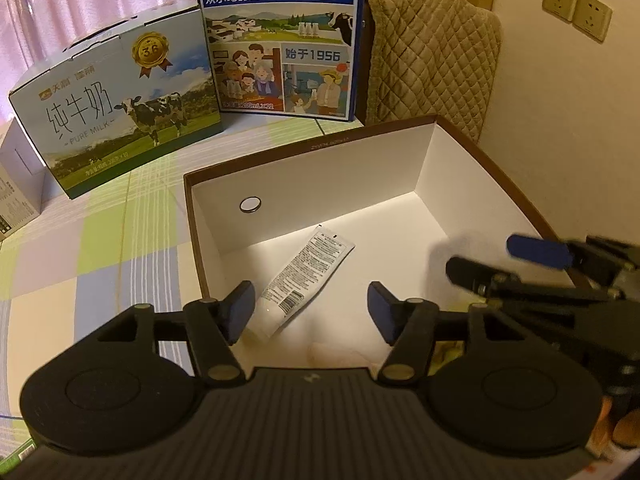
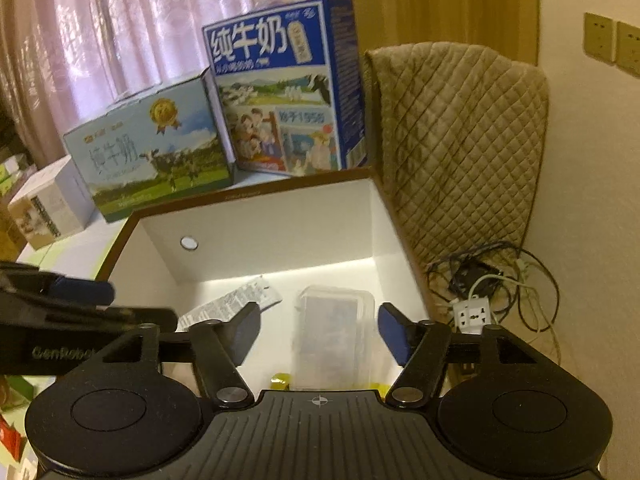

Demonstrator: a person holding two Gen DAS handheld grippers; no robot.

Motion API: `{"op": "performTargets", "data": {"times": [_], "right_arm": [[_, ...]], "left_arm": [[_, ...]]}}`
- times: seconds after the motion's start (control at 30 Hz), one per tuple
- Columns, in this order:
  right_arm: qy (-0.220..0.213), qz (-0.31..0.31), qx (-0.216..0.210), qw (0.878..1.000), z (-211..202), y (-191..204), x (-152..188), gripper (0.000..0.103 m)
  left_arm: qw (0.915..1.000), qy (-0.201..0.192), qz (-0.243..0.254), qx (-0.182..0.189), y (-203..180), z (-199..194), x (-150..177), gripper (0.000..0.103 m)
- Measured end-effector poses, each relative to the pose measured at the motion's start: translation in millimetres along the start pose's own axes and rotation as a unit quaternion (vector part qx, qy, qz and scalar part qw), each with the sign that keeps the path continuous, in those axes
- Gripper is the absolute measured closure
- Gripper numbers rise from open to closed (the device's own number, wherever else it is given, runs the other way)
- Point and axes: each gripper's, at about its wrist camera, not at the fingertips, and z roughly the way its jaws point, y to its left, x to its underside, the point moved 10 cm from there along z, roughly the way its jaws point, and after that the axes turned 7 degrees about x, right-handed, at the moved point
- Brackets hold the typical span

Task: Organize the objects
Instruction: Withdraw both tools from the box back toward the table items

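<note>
Two black handheld grippers hover side by side over an open box, both empty. The left gripper (image 1: 311, 312) has its blue-padded fingers spread wide apart, with nothing between them. The right gripper (image 2: 319, 330) is likewise spread wide and holds nothing.

Just beyond the left gripper, a white tube (image 1: 304, 280) lies flat on the floor of the box, printed side up, its crimped end pointing away and to the right. It looks light and soft-walled, so it would likely dent under a hard squeeze; a hold across its middle or near the firmer cap end seems safest.

Beyond the right gripper, a clear plastic case (image 2: 334, 332) with something dark inside lies flat on the box floor, to the right of the tube. It appears stiff, smooth and probably slippery; gripping across its narrow sides looks best. A small yellow-wrapped item (image 2: 280, 380) shows at the near edge of the box, partly hidden.

The box (image 1: 312, 184) is white inside with a brown rim and a round hole in its far wall. It sits on a checked worktop (image 1: 100, 248).

Behind it stand two milk cartons: a pale one (image 1: 120, 120) on the left and a taller blue one (image 1: 280, 40) beside it. A quilted cover (image 1: 432, 56) hangs farther right.
</note>
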Motion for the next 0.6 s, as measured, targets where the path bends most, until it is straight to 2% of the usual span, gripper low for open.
{"op": "performTargets", "data": {"times": [0.17, 0.3, 0.6], "right_arm": [[0.004, 0.004, -0.012, 1.000, -12.9, -1.9, 8.1, 0.035], [0.009, -0.002, -0.020, 1.000, -27.7, 0.6, 18.9, 0.035], [-0.001, -0.006, -0.027, 1.000, -69.5, 5.1, 34.1, 0.033]], "left_arm": [[0.9999, -0.004, 0.011, 0.003, -2.0, -9.4, 5.9, 0.030], [0.9997, -0.004, 0.019, 0.011, -5.0, -17.8, 14.3, 0.025], [0.9990, -0.015, 0.029, 0.029, -10.9, -49.0, 35.2, 0.021]]}}
